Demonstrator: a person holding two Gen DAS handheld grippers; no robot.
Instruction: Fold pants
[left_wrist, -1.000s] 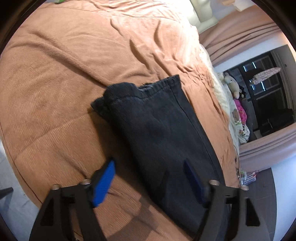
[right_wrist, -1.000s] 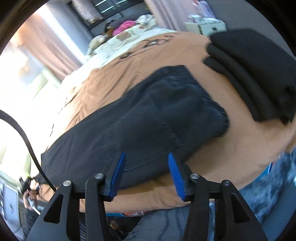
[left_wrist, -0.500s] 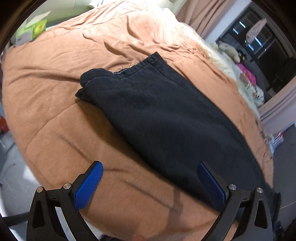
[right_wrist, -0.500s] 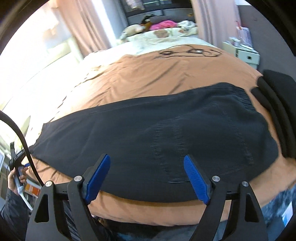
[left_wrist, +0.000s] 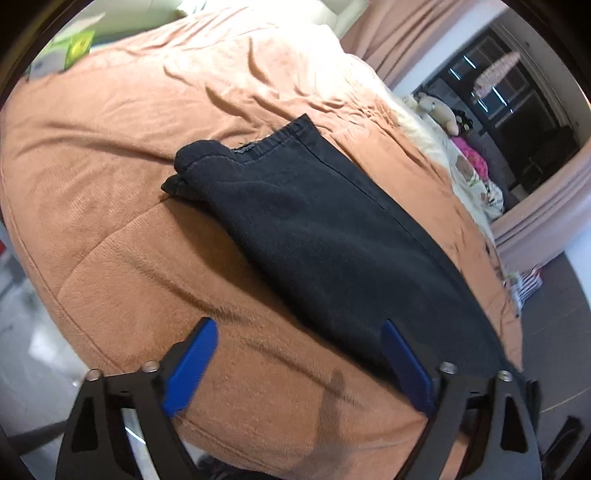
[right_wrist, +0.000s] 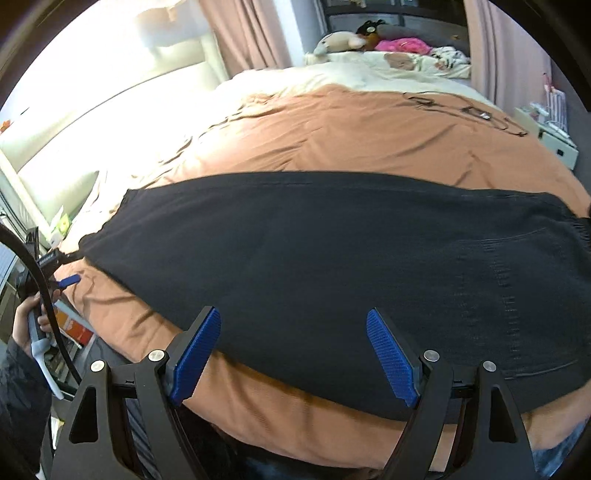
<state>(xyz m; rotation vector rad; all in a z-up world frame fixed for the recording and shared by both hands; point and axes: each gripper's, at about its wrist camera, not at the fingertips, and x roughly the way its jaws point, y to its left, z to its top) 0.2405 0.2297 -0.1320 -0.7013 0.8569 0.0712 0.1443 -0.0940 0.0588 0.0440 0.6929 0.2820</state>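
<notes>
Dark grey pants (left_wrist: 332, 236) lie flat along the near edge of an orange bedspread (left_wrist: 147, 155), folded lengthwise. The leg hems point away in the left wrist view. In the right wrist view the pants (right_wrist: 332, 258) stretch across the whole width, waistband at the right. My left gripper (left_wrist: 299, 362) is open and empty, hovering over the bed's edge by the pants' near side. My right gripper (right_wrist: 293, 350) is open and empty above the pants' front edge. The left gripper also shows at the far left of the right wrist view (right_wrist: 59, 277), in the person's hand.
Cream bedding with stuffed toys (right_wrist: 340, 42) lies at the far side. Cables (right_wrist: 461, 109) lie on the bedspread. A white nightstand (right_wrist: 554, 144) stands at the right. Curtains (left_wrist: 535, 229) and a dark window are beyond the bed. A green box (left_wrist: 79, 48) sits far left.
Both grippers have pulled back from the pants and opened wide. The right view has swung left, so the folded black stack at the right is out of sight.
</notes>
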